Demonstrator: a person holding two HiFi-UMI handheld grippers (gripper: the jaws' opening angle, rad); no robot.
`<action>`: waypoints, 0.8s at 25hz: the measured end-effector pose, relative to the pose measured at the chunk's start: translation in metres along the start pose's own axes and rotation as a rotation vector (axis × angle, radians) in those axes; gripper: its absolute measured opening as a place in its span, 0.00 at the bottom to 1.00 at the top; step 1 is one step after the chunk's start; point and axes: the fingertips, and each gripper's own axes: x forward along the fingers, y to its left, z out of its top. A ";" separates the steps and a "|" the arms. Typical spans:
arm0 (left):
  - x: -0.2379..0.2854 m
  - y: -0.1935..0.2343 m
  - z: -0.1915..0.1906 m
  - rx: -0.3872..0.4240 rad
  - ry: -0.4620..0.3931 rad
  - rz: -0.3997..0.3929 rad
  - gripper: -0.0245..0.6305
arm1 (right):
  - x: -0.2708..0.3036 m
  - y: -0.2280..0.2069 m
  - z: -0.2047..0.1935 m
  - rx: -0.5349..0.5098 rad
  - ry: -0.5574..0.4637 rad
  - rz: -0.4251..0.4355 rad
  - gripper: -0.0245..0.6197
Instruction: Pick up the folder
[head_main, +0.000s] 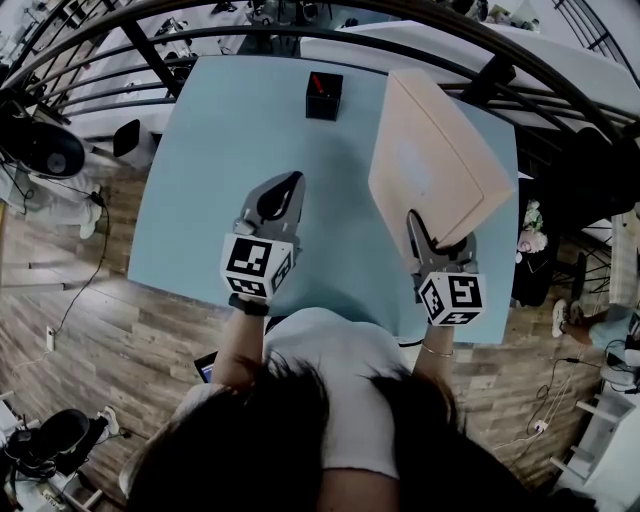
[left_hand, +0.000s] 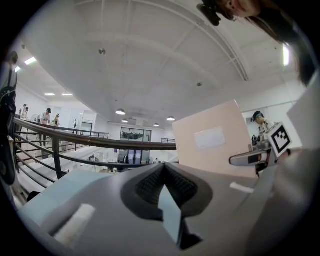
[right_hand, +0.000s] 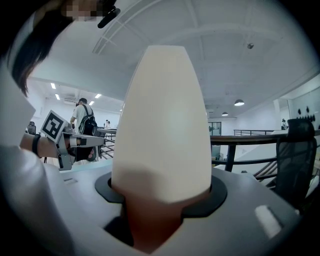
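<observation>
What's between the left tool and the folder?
Only bare blue table, as the head view shows. The left tool is shut and empty, and stands apart from the folder.

Head camera: sat above the person and looked steeply down on the pale blue rectangular tabletop (head_main: 250, 150), with the left gripper (head_main: 292, 182) and right gripper (head_main: 425, 238) near, at mid-frame.

Left gripper camera: rode close behind its own jaws and faced roughly level across the table toward the dark curved metal railing (left_hand: 100, 141).

Right gripper camera: seated likewise, so close that the pale peach cardboard folder (right_hand: 165, 120) filled mid-frame.

Shared: folder and railing showed in all three views. Each gripper camera caught the other gripper at its side.
</observation>
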 end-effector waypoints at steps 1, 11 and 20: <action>0.000 0.000 0.000 0.000 0.000 0.001 0.13 | 0.000 0.000 0.000 -0.001 0.000 0.001 0.47; 0.000 0.001 -0.002 -0.003 0.003 0.011 0.13 | 0.000 -0.001 -0.002 -0.001 0.003 0.000 0.46; -0.002 0.003 -0.002 -0.004 0.003 0.014 0.13 | 0.001 -0.001 -0.003 0.004 0.005 -0.001 0.46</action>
